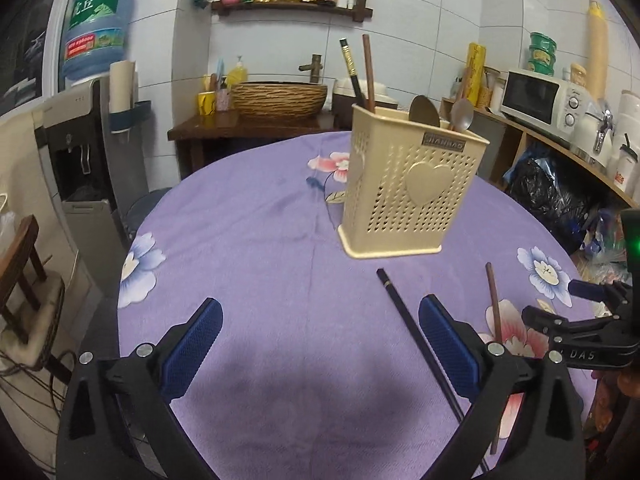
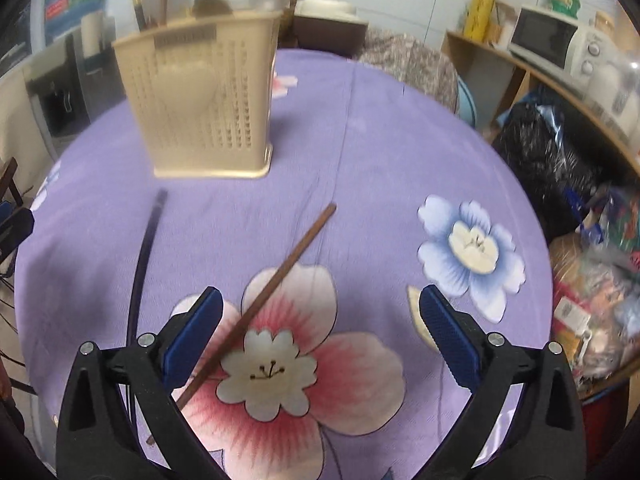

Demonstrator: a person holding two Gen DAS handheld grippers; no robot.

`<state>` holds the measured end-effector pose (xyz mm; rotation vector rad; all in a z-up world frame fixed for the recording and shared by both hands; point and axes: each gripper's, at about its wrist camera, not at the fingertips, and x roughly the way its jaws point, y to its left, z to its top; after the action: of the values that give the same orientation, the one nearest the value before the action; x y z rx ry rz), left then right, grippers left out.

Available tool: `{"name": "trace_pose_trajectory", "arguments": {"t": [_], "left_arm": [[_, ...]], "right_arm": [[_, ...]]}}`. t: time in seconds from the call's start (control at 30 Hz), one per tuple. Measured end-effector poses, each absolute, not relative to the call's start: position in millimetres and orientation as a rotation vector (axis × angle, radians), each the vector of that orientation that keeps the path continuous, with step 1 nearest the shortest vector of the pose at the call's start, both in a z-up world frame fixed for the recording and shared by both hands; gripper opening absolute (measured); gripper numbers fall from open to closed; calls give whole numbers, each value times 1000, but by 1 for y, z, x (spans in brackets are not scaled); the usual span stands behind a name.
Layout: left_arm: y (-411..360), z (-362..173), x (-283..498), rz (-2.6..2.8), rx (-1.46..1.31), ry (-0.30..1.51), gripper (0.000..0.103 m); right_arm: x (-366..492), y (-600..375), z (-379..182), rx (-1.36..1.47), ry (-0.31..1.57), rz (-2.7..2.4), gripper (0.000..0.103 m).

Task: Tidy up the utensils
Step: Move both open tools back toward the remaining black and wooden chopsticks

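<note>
A cream perforated utensil holder (image 1: 404, 184) (image 2: 204, 108) stands on the round table with the purple flowered cloth (image 1: 260, 248) (image 2: 380, 152); two chopsticks and two spoons stick out of it. A black chopstick (image 1: 404, 312) (image 2: 140, 264) and a brown chopstick (image 1: 494, 308) (image 2: 280, 276) lie flat on the cloth in front of it. My left gripper (image 1: 320, 344) is open over bare cloth, the black chopstick just beside its right finger. My right gripper (image 2: 320, 336) (image 1: 576, 312) is open above the brown chopstick, which passes close to its left finger.
A water dispenser (image 1: 80, 152) and a wooden chair (image 1: 24, 280) stand left of the table. A basket-style sink (image 1: 280, 98) sits behind it. On the right are a shelf with a microwave (image 1: 536, 98) (image 2: 560, 40) and bags on the floor (image 2: 560, 152).
</note>
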<state>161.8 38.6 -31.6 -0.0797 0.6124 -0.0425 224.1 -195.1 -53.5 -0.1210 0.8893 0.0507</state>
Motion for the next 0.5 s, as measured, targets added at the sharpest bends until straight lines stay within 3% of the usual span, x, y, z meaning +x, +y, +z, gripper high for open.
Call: {"name": "trace_pose_trajectory", "arguments": {"t": [0.5], "left_arm": [[46, -42, 153, 1, -53, 629, 98]], "right_arm": [[227, -167, -89, -151, 1011, 64, 97]]}}
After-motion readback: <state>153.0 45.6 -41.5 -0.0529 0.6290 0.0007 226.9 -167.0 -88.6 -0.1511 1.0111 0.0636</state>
